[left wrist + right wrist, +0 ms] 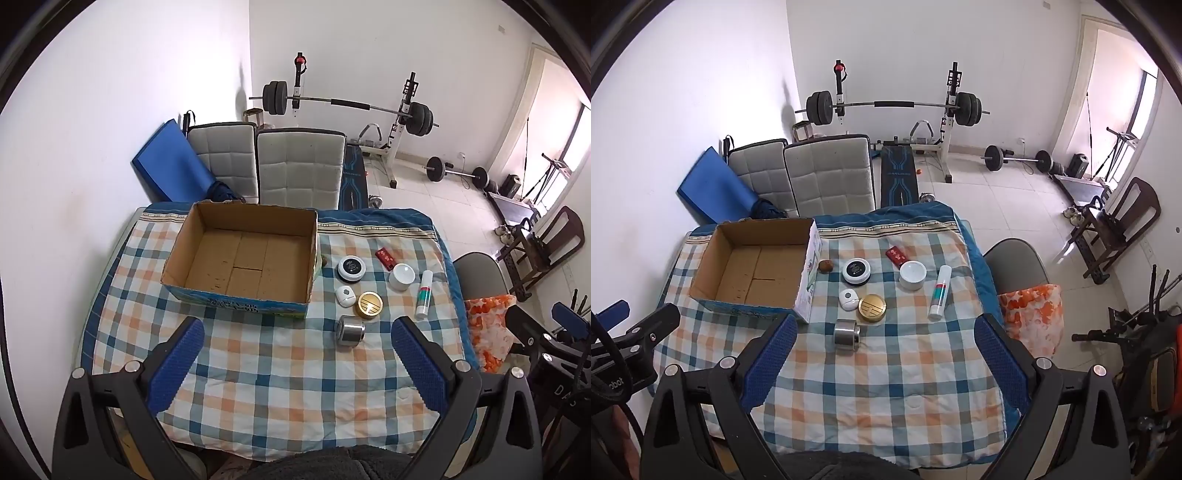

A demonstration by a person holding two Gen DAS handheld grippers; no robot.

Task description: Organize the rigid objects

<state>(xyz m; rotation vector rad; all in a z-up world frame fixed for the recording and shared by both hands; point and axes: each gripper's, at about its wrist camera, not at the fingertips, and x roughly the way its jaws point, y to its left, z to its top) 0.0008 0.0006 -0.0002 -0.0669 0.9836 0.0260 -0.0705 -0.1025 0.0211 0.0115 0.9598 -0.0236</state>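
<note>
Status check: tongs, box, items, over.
Both tongs open, left, right. Cardboard box empty. Silver can nearest, lying sideways. Nothing in the way.

Both grippers, left gripper (297,363) and right gripper (886,363), had black frames, silver screws and blue, dimpled pads (770,363).

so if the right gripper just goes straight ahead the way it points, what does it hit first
Probably the shiny silver metal cylinder lying on the checked blue and orange cloth, slightly left of centre between the open right gripper; depth is unclear.
</note>
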